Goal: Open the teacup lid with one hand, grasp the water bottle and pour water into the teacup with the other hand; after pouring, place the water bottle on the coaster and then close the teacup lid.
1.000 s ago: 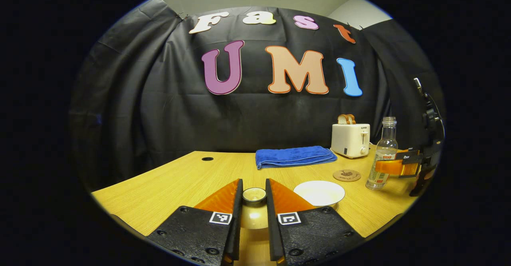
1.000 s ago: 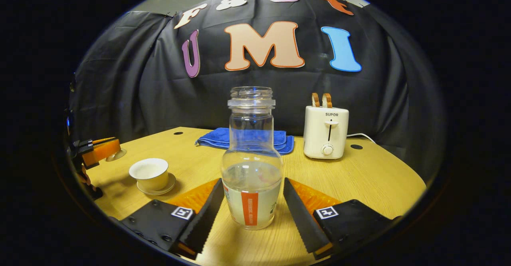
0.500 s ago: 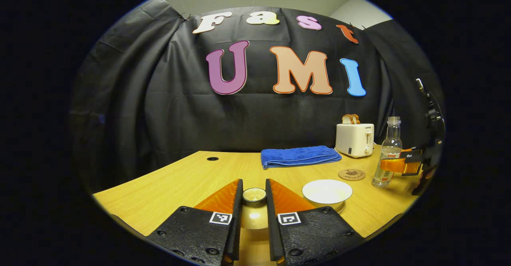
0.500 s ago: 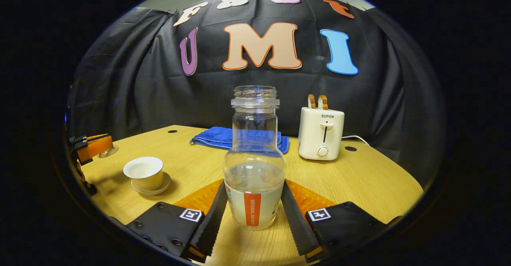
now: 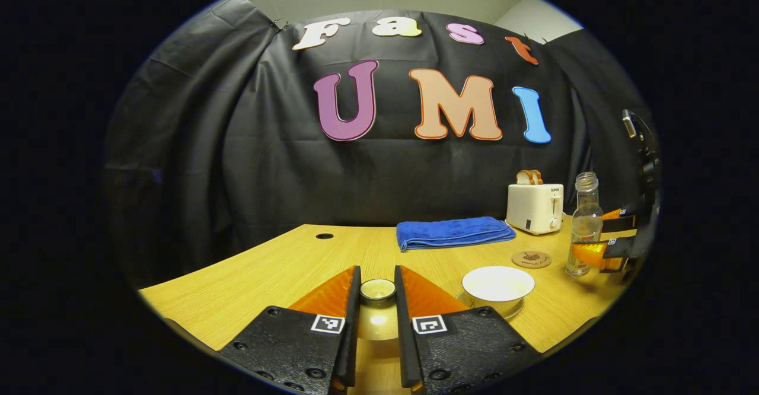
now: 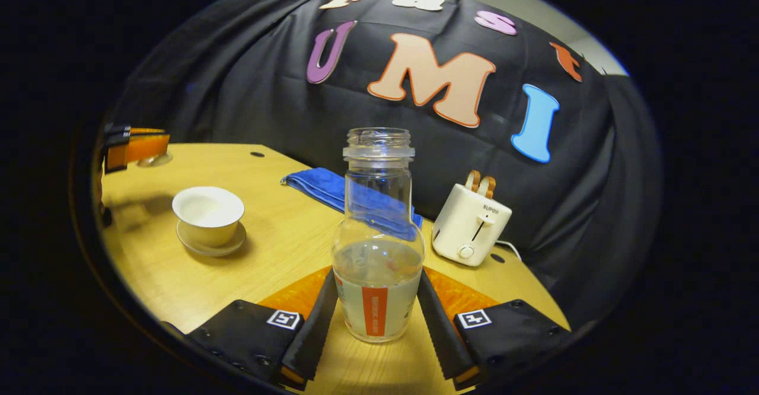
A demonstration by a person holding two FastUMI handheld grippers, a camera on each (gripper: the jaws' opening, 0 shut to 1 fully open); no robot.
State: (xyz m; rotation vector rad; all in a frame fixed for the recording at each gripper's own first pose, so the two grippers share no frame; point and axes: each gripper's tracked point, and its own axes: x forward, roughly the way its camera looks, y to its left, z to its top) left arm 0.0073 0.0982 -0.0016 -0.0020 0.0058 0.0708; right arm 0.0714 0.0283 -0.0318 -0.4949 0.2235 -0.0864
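Right gripper [image 6: 376,318] is now clamped on the water bottle [image 6: 378,247], both fingers pressing its lower body at the label. A sec ago the jaws stood apart w/ the bottle loose between them; half a sec ago they had closed in. Now the whole right gripper view is rolled: table edge and booth wall slant hard, toaster [image 6: 470,232] leans. So the bottle is gripped and the hand is starting to lift/tip it. From the left gripper view the bottle [image 5: 584,226] stands a bit tilted at the far right, near the coaster [image 5: 531,259], w/ the other gripper's fingers around it.

Left gripper [image 5: 377,300] is pinching the teacup lid [image 5: 378,291] by its knob, fingers nearly together, same as in both prior frames. Lid is held off to the side, well apart from the teacup [image 6: 207,214], which sits open on its saucer [image 6: 211,245] w/ a pale interior; can't tell if any water is in it yet. The cup [image 5: 498,285] has slid a little rightward in the left view, so that hand drifts slightly.

Meaning: lid-off step looks done, grasp looks done, pour is next. Bottle has no cap and is about a third full, so the tilt should be slow; mouth needs to get over the cup rim first. Blue towel [image 6: 350,196] lies behind, out of the way.
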